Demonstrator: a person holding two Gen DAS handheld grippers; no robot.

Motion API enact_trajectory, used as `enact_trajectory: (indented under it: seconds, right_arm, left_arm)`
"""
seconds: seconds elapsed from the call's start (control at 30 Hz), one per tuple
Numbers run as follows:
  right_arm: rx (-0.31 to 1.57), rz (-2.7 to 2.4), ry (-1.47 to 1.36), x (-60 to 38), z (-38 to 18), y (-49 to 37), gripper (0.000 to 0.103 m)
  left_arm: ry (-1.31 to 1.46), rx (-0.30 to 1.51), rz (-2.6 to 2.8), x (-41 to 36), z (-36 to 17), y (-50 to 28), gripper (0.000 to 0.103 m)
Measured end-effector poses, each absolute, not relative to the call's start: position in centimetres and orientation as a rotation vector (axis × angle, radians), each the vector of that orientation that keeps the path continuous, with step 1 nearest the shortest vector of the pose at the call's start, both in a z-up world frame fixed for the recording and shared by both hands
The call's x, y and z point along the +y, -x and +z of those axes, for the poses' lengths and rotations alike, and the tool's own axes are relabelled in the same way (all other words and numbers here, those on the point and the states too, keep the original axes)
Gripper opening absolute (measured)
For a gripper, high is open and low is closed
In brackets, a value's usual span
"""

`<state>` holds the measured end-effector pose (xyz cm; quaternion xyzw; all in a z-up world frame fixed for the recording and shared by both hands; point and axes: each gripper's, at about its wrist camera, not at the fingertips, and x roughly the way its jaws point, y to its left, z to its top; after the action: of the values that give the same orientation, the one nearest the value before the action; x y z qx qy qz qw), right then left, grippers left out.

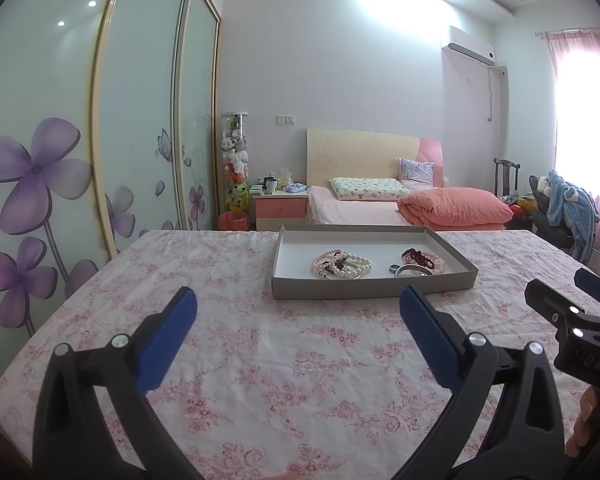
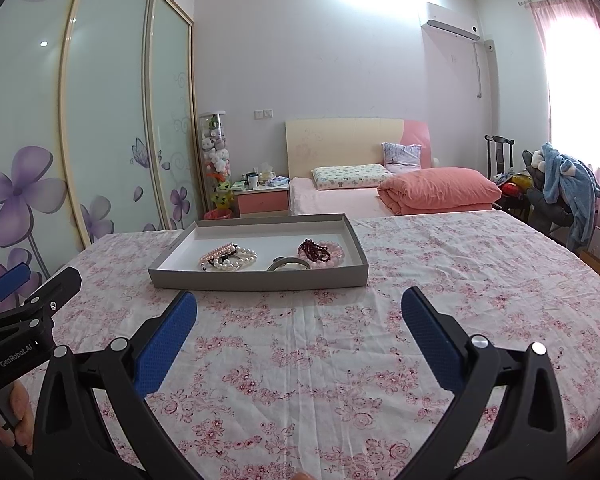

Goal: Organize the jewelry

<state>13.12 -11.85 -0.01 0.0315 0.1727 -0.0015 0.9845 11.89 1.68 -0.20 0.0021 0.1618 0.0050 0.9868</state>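
Observation:
A shallow grey tray [image 1: 364,288] [image 2: 260,280] with a white floor rests on the floral tablecloth. In it lie a heap of pearl and pink bead bracelets [image 1: 342,265] [image 2: 228,258], a silver bangle [image 1: 412,270] [image 2: 288,264], a small ring [image 1: 393,268], and dark red and pink bead bracelets [image 1: 422,258] [image 2: 320,251]. My left gripper [image 1: 298,300] stands open short of the tray, nothing between its blue pads. My right gripper [image 2: 299,304] is open too, just before the tray's near wall. Each gripper shows at the edge of the other's view.
The table wears a pink floral cloth [image 1: 260,360] [image 2: 460,300]. Behind it stand a bed with a salmon duvet [image 1: 456,206], a bedside cabinet [image 1: 280,208], sliding wardrobe doors [image 1: 100,140] on the left, and a chair with blue clothing [image 1: 568,208] on the right.

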Motion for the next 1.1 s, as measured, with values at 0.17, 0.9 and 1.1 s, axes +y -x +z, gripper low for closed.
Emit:
enact_trajectory:
  seconds: [0.17, 0.9, 1.1]
  right_arm:
    - [0.347, -0.004, -0.063, -11.85, 0.0, -13.13, 0.101]
    - [0.348, -0.004, -0.065, -11.83, 0.05, -13.15, 0.101]
    - [0.348, -0.004, -0.066, -11.85, 0.06, -13.16, 0.101]
  left_arm:
    - [-0.004, 0.325, 0.009, 1.7, -0.17, -11.91, 0.099]
    - [-0.001, 0.33, 0.007, 1.53, -0.5, -11.81, 0.099]
    - [-0.002, 0.332, 0.004, 1.38, -0.68, -11.73, 0.099]
